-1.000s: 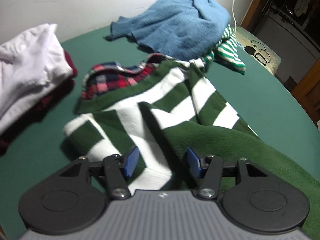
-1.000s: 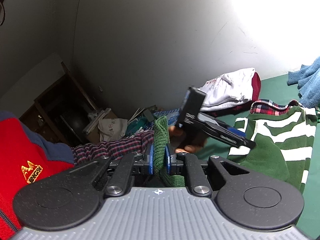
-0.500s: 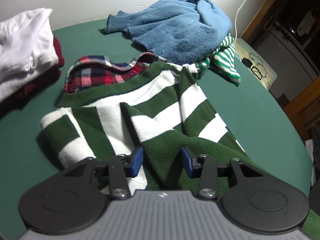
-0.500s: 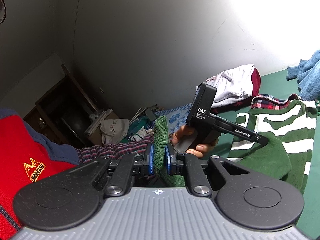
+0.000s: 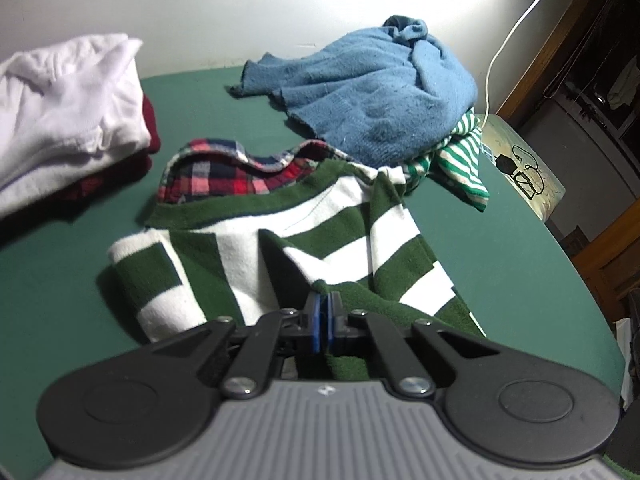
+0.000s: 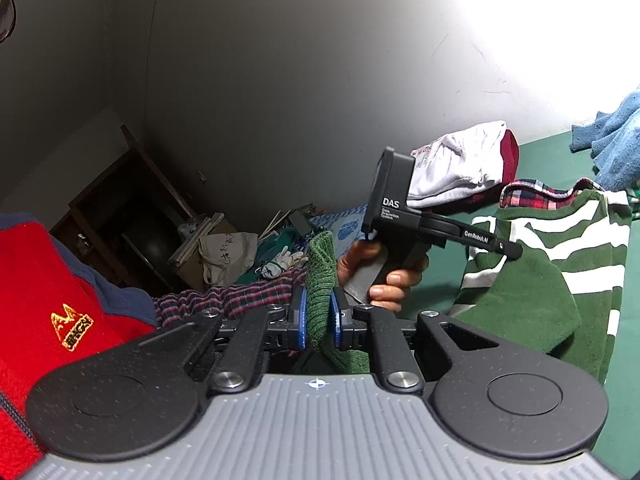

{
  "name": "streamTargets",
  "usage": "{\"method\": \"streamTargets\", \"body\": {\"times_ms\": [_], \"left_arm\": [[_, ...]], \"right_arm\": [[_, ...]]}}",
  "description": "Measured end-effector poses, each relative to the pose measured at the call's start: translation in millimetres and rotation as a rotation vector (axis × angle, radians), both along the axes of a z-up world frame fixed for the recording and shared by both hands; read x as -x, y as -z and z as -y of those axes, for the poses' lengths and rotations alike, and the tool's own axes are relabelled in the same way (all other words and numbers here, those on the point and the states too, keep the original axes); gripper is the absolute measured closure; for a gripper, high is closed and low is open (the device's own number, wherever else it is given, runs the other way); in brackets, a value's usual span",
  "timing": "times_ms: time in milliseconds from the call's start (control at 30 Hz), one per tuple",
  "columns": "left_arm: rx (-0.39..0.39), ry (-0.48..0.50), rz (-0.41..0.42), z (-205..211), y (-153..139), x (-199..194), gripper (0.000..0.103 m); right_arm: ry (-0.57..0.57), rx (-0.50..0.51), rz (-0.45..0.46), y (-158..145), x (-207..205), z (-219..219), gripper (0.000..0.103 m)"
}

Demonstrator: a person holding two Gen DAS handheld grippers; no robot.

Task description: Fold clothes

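Observation:
A green and white striped sweater point(image 5: 256, 248) lies spread on the green table point(image 5: 480, 248). My left gripper point(image 5: 323, 312) points down at its near part. Its jaws are closing tight, and the blue pads pinch a raised fold of the green cloth. In the right wrist view a hand point(image 6: 384, 276) holds that left gripper point(image 6: 514, 250), whose tip rests on the sweater point(image 6: 532, 300). My right gripper point(image 6: 318, 316) is shut on the sweater's ribbed green hem point(image 6: 320, 272), lifted off the table's near edge.
A plaid shirt point(image 5: 208, 176) lies under the sweater's far edge. Behind it are a crumpled blue sweater point(image 5: 380, 92) and a thin-striped green top point(image 5: 464, 160). A folded white and maroon stack point(image 5: 60, 108) sits at the left. Clutter point(image 6: 228, 252) covers the floor beyond the table.
The left gripper's jaws went from wide open to closed on a fold of the sweater, and its view rolled slightly. The right gripper kept still, holding the hem.

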State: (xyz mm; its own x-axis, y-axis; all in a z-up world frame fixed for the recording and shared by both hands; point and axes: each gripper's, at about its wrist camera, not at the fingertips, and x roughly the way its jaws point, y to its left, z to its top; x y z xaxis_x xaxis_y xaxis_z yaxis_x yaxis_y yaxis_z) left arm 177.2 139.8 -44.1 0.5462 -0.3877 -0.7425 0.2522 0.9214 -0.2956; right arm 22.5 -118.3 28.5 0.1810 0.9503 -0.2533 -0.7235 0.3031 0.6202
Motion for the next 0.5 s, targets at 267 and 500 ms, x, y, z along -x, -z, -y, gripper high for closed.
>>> {"method": "streamTargets", "body": {"times_ms": [267,500], "left_arm": [[-0.051,-0.029,0.065,3.0,-18.6,20.5,0.103],[-0.053,-0.1,0.066,-2.1,-12.8,45.5,0.103]], "right_arm": [[-0.003,0.001,-0.019,0.0,7.9,11.1,0.09],[0.009,0.018,-0.037,1.9,21.6,19.5,0.09]]}}
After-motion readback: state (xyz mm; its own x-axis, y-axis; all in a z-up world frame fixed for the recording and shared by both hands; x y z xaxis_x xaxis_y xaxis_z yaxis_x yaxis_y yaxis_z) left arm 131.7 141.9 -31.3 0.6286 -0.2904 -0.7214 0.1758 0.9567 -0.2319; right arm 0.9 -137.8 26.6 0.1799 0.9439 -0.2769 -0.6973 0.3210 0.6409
